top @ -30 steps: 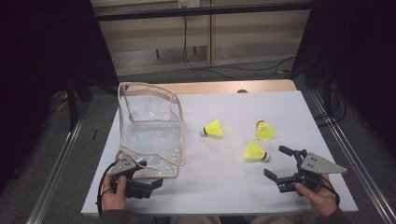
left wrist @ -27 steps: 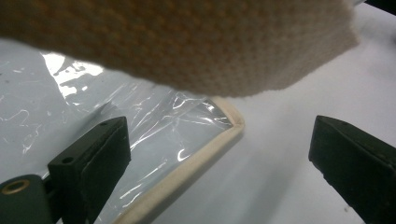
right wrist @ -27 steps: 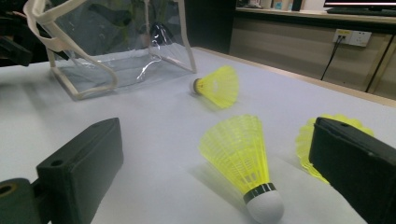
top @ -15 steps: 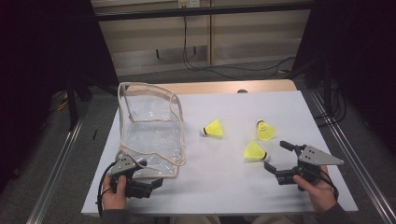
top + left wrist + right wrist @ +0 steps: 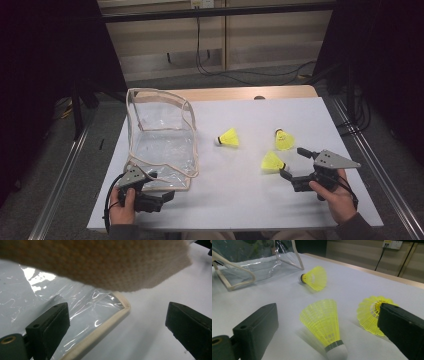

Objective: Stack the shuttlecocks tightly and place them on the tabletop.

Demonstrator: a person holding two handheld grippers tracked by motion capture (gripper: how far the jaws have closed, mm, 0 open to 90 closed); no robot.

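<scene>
the right gripper (image 5: 292, 165) is seen at about 4 o'clock on the white counter (image 5: 310, 115), held in a hand (image 5: 334, 194) and released, its jaws spread wide. the nearest shuttlecock (image 5: 272, 162) is found just at 11 o'clock of those jaws, lying on its side on the counter and apart from both; in the right gripper view it (image 5: 325, 325) is framed between the two jaws with its white cork end pointed toward the camera and nothing closed on it. a second shuttlecock (image 5: 283, 140) is set near it toward 12 o'clock, and a third shuttlecock (image 5: 228, 138) is laid closer to the middle of the counter, just beside the clear bag (image 5: 160, 140). the bag, trimmed in beige binding, is placed on the 9 o'clock side of the counter with its opening raised. the left gripper (image 5: 167, 196) is held at about 7 o'clock by the other hand (image 5: 122, 206), also released; in the left gripper view its jaws are seen apart over the bag's near corner (image 5: 117, 315), with no contact that can be told, and a blurred beige woven strip (image 5: 100, 262) is spread across the top.
</scene>
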